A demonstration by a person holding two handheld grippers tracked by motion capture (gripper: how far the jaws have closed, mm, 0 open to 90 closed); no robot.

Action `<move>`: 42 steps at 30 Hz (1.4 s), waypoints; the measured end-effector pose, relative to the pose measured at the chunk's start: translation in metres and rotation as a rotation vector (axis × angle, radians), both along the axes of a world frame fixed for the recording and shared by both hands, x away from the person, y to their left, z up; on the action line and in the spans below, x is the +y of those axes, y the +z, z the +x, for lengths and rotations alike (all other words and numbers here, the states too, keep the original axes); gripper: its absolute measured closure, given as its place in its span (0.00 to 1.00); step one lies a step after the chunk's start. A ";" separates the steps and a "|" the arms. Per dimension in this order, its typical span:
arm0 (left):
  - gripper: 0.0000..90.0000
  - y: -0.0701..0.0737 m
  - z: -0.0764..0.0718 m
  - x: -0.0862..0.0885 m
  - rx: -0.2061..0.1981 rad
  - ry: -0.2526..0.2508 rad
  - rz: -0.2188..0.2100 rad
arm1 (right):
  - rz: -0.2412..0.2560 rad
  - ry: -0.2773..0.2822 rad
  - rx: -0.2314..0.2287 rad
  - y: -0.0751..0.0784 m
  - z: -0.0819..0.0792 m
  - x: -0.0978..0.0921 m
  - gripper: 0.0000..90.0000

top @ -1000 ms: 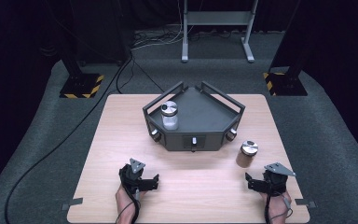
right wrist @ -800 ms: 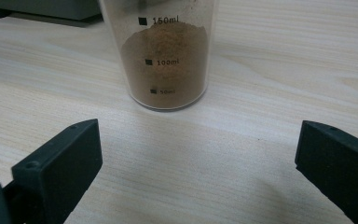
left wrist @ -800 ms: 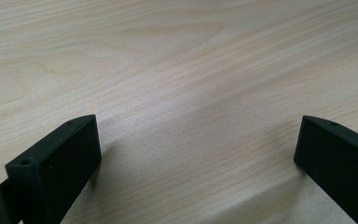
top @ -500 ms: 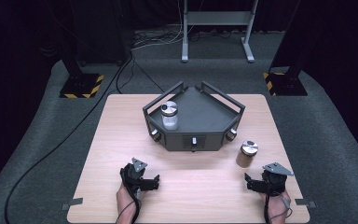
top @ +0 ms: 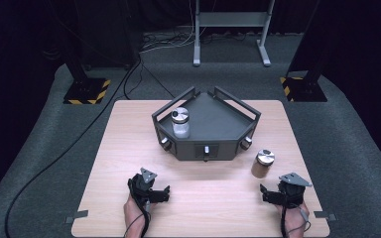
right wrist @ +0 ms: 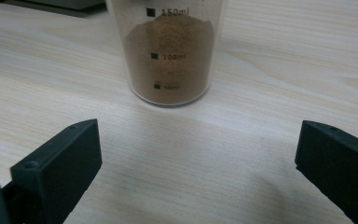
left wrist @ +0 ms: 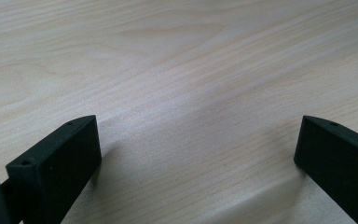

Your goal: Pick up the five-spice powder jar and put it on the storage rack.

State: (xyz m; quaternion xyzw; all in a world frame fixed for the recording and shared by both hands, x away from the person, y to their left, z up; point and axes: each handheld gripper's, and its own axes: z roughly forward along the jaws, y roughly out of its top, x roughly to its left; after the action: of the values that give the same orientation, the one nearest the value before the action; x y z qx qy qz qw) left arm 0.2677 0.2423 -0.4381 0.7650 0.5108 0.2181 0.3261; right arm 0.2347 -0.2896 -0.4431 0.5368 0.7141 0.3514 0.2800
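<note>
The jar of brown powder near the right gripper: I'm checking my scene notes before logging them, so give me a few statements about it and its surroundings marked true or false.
1. The jar of brown powder stands upright on the wooden table, outside the dark tray. True.
2. The right gripper is shut on that jar. False: its jaws are wide open and the jar stands ahead of them, untouched.
3. The powder reaches above the 100 ml mark. True.
4. The jar of white contents lies on its side on the table. False: it stands upright in the tray.
5. The left gripper holds a lid. False: its jaws are open over bare wood.
</note>
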 end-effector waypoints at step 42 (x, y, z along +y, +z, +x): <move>0.00 0.000 -0.001 -0.001 -0.007 0.000 0.004 | 0.035 0.057 -0.016 0.010 0.062 0.016 0.34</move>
State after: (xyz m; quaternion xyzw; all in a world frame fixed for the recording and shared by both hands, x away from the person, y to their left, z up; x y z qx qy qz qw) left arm 0.2666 0.2412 -0.4386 0.7648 0.5094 0.2218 0.3263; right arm 0.2963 -0.2732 -0.4327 0.5182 0.7206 0.3760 0.2661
